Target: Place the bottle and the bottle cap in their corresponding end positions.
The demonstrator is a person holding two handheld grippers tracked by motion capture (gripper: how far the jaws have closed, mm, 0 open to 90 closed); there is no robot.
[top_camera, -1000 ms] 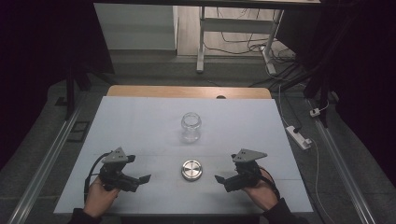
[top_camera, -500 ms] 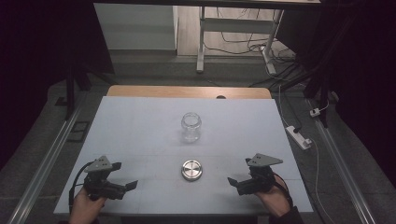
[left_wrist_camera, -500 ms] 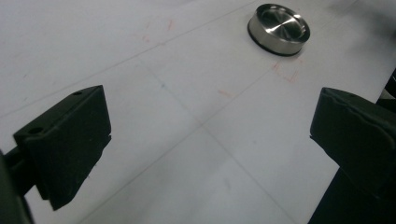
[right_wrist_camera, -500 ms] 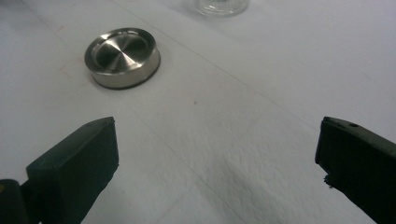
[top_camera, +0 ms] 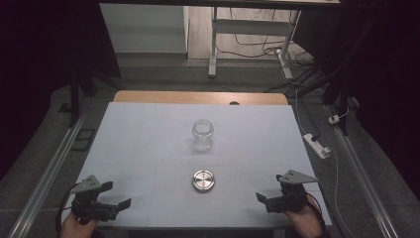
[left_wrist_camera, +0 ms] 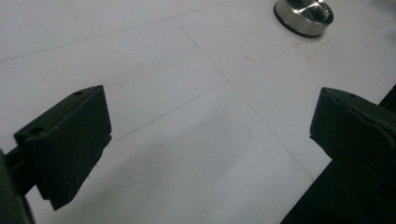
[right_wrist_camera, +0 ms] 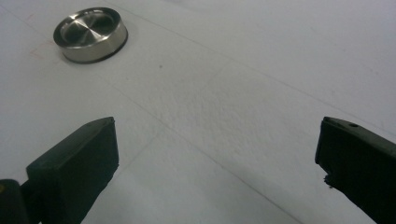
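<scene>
**Lid and jar sat untouched between two idle grippers**

Lid (top_camera: pixel 203 181) lay flat on the white table (top_camera: pixel 138 144), near the front edge and about midway between the two hand-held tools. The left gripper (top_camera: pixel 121 203) was at the front left corner, held in a hand (top_camera: pixel 74 228) at the table's edge, its jaws spread wide with nothing between them. In the left gripper view the two black jaws stood far apart over bare tabletop, and the lid (left_wrist_camera: pixel 303 16) showed at the top right, well apart from them. The right gripper (top_camera: pixel 261 198) was near the front right corner, gripped by the other hand (top_camera: pixel 302 223), jaws likewise wide apart and empty (its grey three-cornered plate faced up). In the right gripper view the lid (right_wrist_camera: pixel 90 33) sat at the upper left, well clear of the jaws, its shiny metal top ringed by a shallow rim. Both grippers pointed inward, toward the lid.

Farther back, near the middle of the table, a clear glass jar (top_camera: pixel 202 135) stood upright with its mouth uncovered, directly behind the lid and apart from it. Beyond the table's right edge a white power strip (top_camera: pixel 317 145) lay on the floor.
</scene>
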